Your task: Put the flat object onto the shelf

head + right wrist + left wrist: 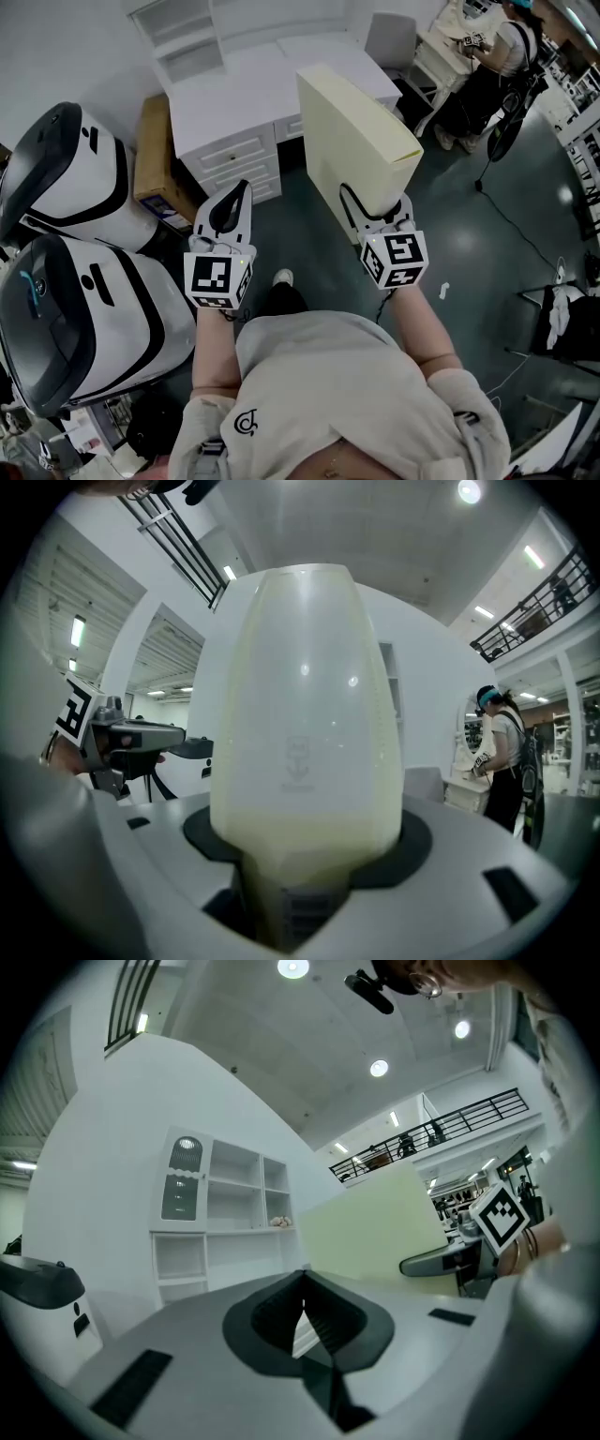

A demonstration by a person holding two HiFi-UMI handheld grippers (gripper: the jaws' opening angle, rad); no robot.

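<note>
Pale-yellow flat box [361, 141] stands upright, its lower edge clamped in the right gripper [375, 208]. Its long axis points up and ahead toward the white shelf [183, 33], which lies beyond the desk [244, 94]. The left gripper [236, 192] is alongside, jaws together and empty. Only the desk lies between box and shelf.
</note>
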